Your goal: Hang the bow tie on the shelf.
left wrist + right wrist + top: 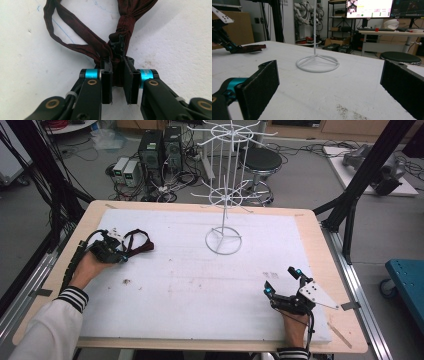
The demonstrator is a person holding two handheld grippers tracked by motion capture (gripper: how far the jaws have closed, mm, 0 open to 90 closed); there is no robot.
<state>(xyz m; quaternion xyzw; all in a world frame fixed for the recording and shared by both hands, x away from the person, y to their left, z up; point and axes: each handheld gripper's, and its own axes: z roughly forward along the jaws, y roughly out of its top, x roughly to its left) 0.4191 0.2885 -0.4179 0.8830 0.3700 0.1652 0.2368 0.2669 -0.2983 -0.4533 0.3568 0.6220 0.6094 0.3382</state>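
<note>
White foam mat point(190, 285) on wooden table point(320, 250)

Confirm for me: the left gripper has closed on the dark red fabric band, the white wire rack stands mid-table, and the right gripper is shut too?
Not quite. The right gripper is open: the right gripper view shows its jaws wide apart with nothing between them. The rest holds: the left gripper is clamped on the dark red fabric band, and the white wire rack stands mid-table.

light: even, bright overhead | shadows: soft | blur: near fingers, right gripper view
</note>
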